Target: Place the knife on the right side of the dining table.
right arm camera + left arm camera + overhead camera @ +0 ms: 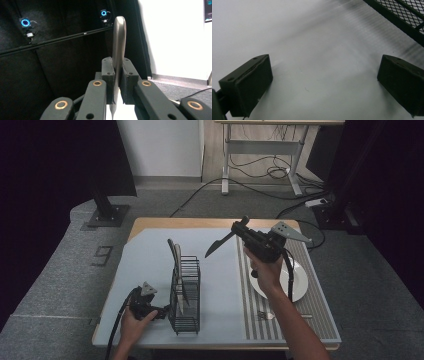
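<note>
Knife (220, 244) sits clamped in the right claw (240, 231), held up in the air above the counter (150, 255), its blade slanting down and away to the claw's left. The right gripper view shows the pads pinched flat against the knife (118, 50), the rounded end of it standing up past the jaw tips against a dark curtain and a pale wall.

Open room lies all round that claw: nothing touches the blade, and the black wire rack (185, 295) stands below and to the left of it, well apart. The rack already carries upright utensils (176, 265) whose handles rise above its rim, nearest the knife tip. Below the right hand, a white plate (295, 280) rests on a striped mat (315, 305) that runs to the counter's right edge.

The left claw (161, 312) rests low on the counter, just beside the rack's near left corner. From above, its state is hard to read; the left gripper view settles it, with the jaws spread wide and nothing but the pale counter (312, 62) between them. That same view catches the rack's mesh base (404, 12) ahead and to the right of the jaws, close, not touching.
</note>
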